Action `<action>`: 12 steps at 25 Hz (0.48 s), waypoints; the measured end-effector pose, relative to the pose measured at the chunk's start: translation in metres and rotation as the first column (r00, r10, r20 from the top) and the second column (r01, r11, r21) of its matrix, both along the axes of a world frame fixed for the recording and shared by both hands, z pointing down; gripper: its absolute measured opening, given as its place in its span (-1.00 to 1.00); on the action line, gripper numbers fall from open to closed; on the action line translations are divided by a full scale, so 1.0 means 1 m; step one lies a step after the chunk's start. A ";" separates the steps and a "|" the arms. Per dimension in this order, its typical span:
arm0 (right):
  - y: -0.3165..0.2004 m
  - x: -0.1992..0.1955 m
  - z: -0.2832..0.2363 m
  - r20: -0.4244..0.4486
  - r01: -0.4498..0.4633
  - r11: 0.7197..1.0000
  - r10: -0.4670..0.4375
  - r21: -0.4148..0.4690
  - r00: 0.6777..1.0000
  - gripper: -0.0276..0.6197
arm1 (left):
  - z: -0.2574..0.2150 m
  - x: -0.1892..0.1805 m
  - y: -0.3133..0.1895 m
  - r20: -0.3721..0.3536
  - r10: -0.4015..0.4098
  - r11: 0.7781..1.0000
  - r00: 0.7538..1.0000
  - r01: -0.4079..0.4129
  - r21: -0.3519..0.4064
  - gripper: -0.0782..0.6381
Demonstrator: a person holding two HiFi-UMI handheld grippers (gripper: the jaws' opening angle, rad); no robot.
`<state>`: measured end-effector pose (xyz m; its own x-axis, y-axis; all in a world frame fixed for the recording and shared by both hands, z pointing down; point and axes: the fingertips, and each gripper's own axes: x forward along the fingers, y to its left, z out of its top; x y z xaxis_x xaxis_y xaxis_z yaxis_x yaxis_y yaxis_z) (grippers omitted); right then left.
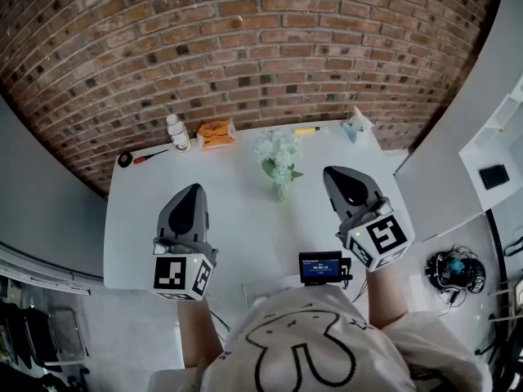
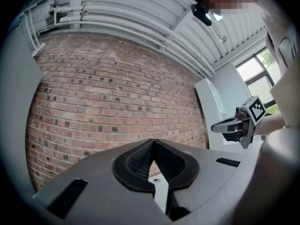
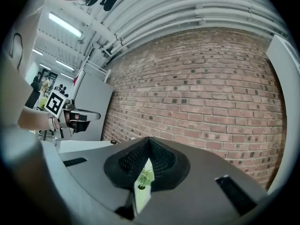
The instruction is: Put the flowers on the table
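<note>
A bunch of pale green and white flowers (image 1: 278,162) lies on the white table (image 1: 237,219), near its middle. My left gripper (image 1: 194,188) hovers over the table's left half, left of and nearer than the flowers, with its jaws shut and nothing in them. My right gripper (image 1: 329,171) is just right of the flowers, a short gap away, also shut and holding nothing. In the left gripper view the fingertips (image 2: 152,142) meet against the brick wall. In the right gripper view a bit of the flowers (image 3: 146,176) shows through the slit below the closed jaws (image 3: 149,139).
Along the table's far edge sit a black tape roll (image 1: 124,159), a red screwdriver (image 1: 150,156), a white bottle (image 1: 177,132), an orange packet (image 1: 216,133), a yellow pen (image 1: 309,129) and a blue-white packet (image 1: 355,124). A small screen device (image 1: 320,266) sits at the near edge. A brick wall stands behind.
</note>
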<state>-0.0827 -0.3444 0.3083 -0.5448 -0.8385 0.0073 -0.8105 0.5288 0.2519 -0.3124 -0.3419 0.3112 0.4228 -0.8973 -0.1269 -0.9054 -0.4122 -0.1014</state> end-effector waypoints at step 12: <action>-0.005 0.009 0.013 -0.015 -0.037 0.999 0.036 -0.039 0.999 -0.86 | 0.000 0.002 -0.003 -0.007 -0.006 1.000 1.000 0.006 -0.006 -0.75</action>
<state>-0.0741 -0.3493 0.3218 -0.5133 -0.8568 0.0487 -0.8260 0.5086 0.2431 -0.3102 -0.3449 0.3112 0.4168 -0.9004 -0.1245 -0.9084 -0.4077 -0.0921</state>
